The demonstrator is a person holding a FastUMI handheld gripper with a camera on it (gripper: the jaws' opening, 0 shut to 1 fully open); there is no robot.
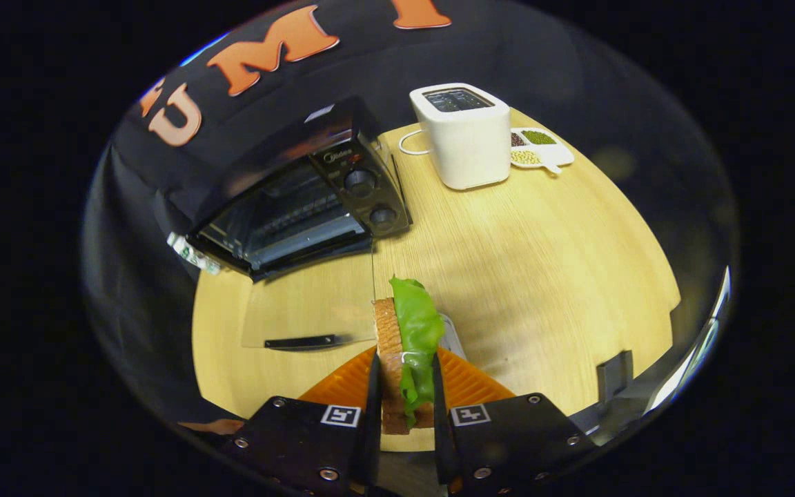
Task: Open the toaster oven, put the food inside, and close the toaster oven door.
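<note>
You've got the gripper (pixel 403 386) clamped on the sandwich (pixel 406 345) at the bottom centre of the frame, both fingers pressed against its sides. It's standing on edge between them: brown bread slice on the left face, a green lettuce leaf draped over the right face and sticking up past the top of the bread. There's a small shiny bit just behind the lettuce, can't tell what it is.

Under the fingers, bottom centre, is a ribbed orange tray (pixel 466 383), showing on both sides of the sandwich.

The toaster oven (pixel 301 200) sits in the upper left of the frame, on the back left part of the wooden table (pixel 542 262), well beyond the fingertips. Its door (pixel 301 321) is already dropped open, glass lying flat on the table toward you with the dark handle at the near edge. You can see the wire rack inside and two knobs on the right-hand panel.

Upper centre, there's a white slot toaster (pixel 465 134) with a white cord looping off to its left. Just right of it, touching or nearly, is a small white divided dish (pixel 541 148) holding beans or grains in separate compartments.
</note>
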